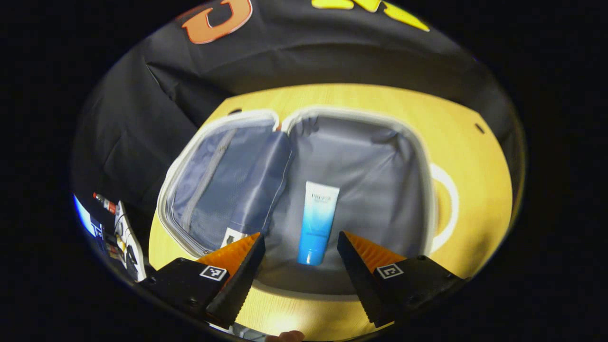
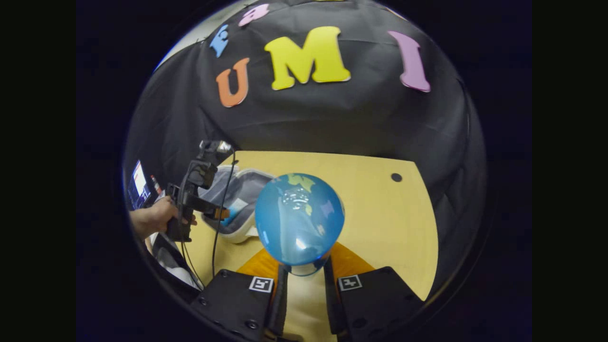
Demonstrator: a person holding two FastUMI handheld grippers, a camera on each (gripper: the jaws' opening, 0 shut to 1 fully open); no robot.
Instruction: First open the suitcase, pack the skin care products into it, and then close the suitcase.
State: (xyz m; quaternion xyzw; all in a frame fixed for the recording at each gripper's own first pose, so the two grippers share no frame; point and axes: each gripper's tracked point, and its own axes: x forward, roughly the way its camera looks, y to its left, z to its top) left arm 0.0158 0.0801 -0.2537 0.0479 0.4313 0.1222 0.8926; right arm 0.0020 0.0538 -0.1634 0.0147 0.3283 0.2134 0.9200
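Left gripper [image 1: 299, 249] hangs wide open and empty above the open suitcase [image 1: 304, 190], where a tube [image 1: 317, 222] lies on the grey lining. Right gripper [image 2: 304, 266], over the table [image 2: 389, 228], is closed on a round blue bottle [image 2: 299, 218]; its view also shows a hand [image 2: 154, 218] holding the left gripper beside the suitcase.

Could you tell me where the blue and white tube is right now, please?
In the left gripper view the blue and white tube lies on the grey lining of the open suitcase, in its right half, just beyond the open left gripper.
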